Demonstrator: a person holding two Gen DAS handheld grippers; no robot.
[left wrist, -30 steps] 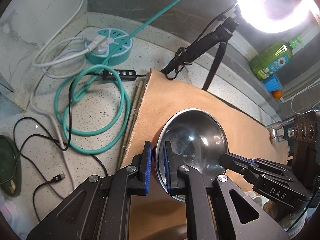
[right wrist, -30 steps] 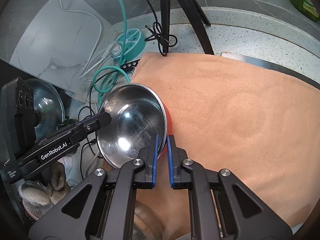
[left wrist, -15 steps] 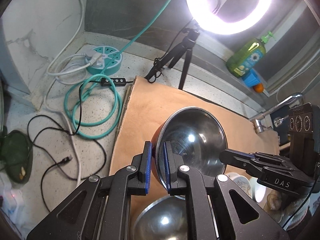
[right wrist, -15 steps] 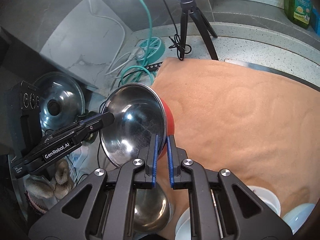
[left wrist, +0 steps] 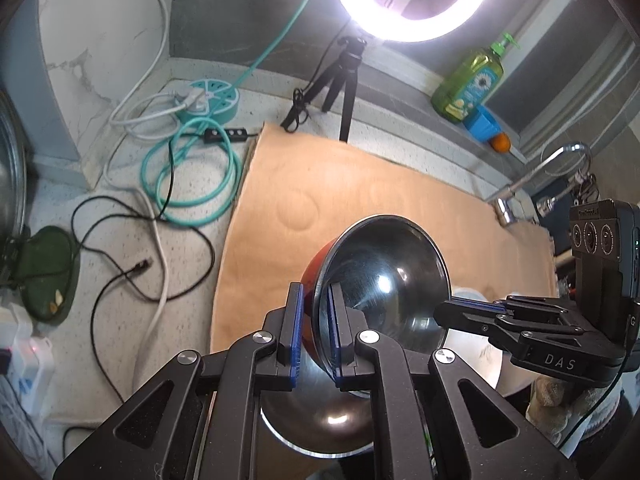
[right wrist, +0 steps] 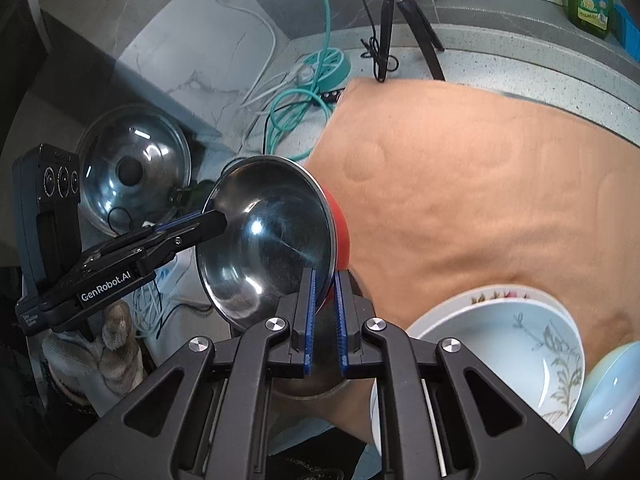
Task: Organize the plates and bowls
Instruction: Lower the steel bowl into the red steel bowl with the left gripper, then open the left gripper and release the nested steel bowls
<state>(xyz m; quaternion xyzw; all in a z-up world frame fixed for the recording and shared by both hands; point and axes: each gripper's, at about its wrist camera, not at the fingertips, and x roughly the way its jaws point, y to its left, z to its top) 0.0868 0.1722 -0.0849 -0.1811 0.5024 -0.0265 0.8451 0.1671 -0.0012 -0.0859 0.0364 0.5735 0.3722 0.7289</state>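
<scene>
The steel bowl with a red outer wall (left wrist: 380,276) hangs tilted above the orange cloth mat (left wrist: 360,184) on the speckled grey bench (left wrist: 120,248), carried by both grippers at opposite sides of its rim; the left gripper (left wrist: 314,332) has its blue-padded fingers (left wrist: 295,332) nearly together, pinching the rim between them, one pad on the red outside and one on the shiny inside; the right gripper (right wrist: 325,316) has its fingers (right wrist: 310,316) just as narrow, clamped on the rim's other side in the same way; below the held bowl sits a second steel bowl (left wrist: 316,420); near the right gripper lie a white flower-patterned plate (right wrist: 500,344) and a small white bowl (right wrist: 604,396); a gloved hand (right wrist: 100,348) grips the left handle.
</scene>
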